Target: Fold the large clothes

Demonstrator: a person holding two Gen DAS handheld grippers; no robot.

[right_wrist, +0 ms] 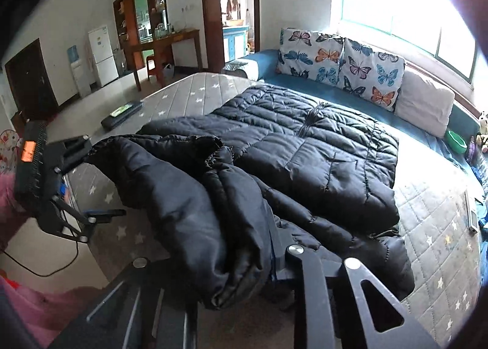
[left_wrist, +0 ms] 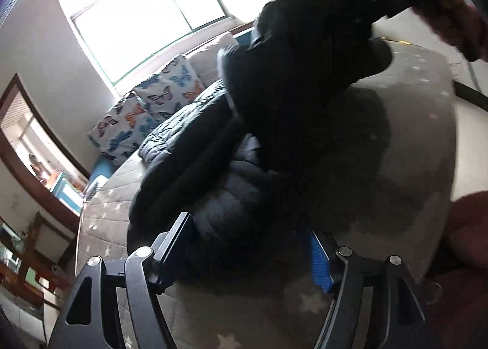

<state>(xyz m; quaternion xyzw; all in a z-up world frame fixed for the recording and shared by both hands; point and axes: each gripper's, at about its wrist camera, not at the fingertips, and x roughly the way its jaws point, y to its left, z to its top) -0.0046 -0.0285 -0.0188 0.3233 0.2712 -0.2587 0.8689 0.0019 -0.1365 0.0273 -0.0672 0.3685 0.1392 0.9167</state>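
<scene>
A: How is the jacket (right_wrist: pixel 305 147) seen?

B: A black quilted puffer jacket is spread on a grey star-patterned mattress (right_wrist: pixel 433 221), its flat body toward one o'clock in the right wrist view, just before the butterfly cushions (right_wrist: pixel 344 62). A bunched, glossy fold is lifted at the near edge, toward six o'clock.

A: And the right tongs (right_wrist: pixel 271 260)?

B: They are pressed nearly together on that fold; cloth is pinched between them and draped over the left finger.

A: The left tongs (left_wrist: pixel 244 251)?

B: They are spread wide, blue pads (left_wrist: pixel 318 260) exposed, with jacket fabric just beyond them and nothing gripped. At one o'clock in that view, the raised fold is seen hanging from the right tongs.
</scene>
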